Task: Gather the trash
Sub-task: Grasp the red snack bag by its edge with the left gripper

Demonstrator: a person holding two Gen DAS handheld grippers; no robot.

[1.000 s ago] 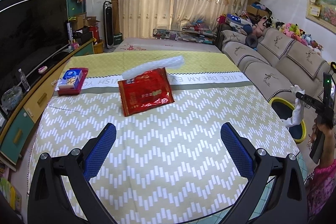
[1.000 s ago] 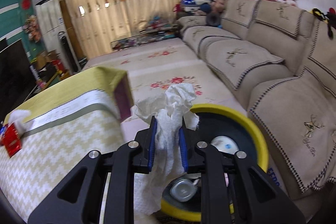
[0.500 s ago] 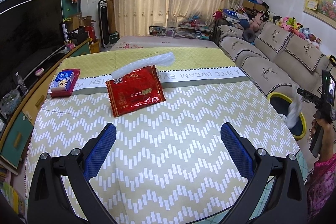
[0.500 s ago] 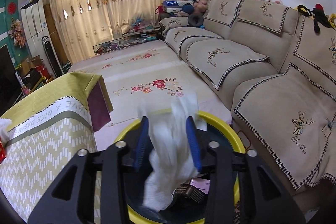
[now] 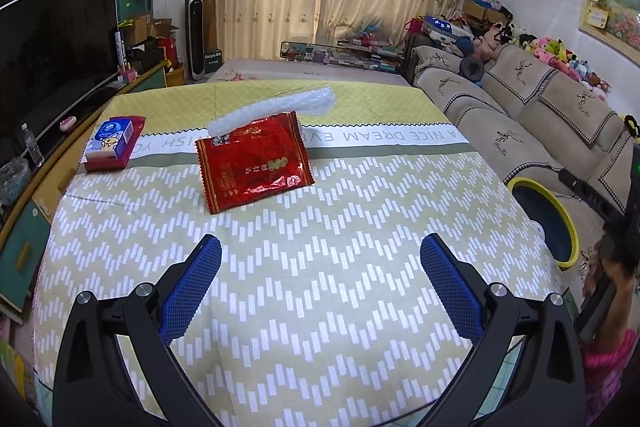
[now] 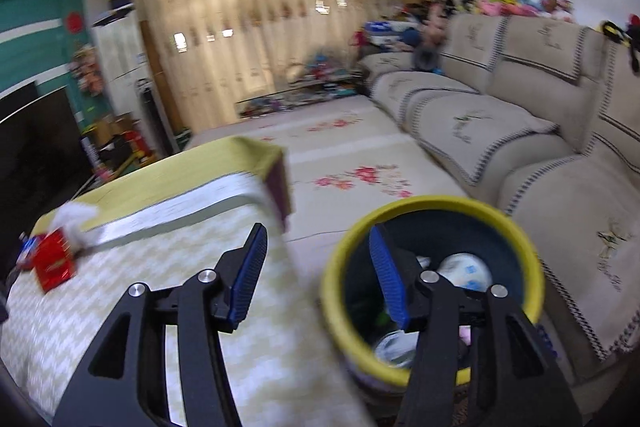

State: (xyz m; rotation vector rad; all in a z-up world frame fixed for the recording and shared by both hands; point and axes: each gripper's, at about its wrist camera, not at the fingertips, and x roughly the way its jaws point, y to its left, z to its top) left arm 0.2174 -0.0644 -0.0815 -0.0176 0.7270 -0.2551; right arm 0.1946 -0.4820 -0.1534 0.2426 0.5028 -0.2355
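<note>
A red snack wrapper lies on the table, with a white bubble-wrap roll just behind it. My left gripper is open and empty over the near table, well short of the wrapper. My right gripper is open and empty, held above the gap between the table edge and the yellow-rimmed bin. The bin holds several pieces of trash. The bin also shows in the left wrist view, on the floor to the right of the table. The wrapper shows small in the right wrist view.
A red tray with a blue tissue pack sits at the table's left. The table has a yellow zigzag cloth. A beige sofa runs along the right, close to the bin. A TV cabinet stands left of the table.
My right gripper opened and let go of the white tissue, which dropped into the bin; the gripper then swung left toward the table. My left gripper stayed open, its view shifting slightly.
</note>
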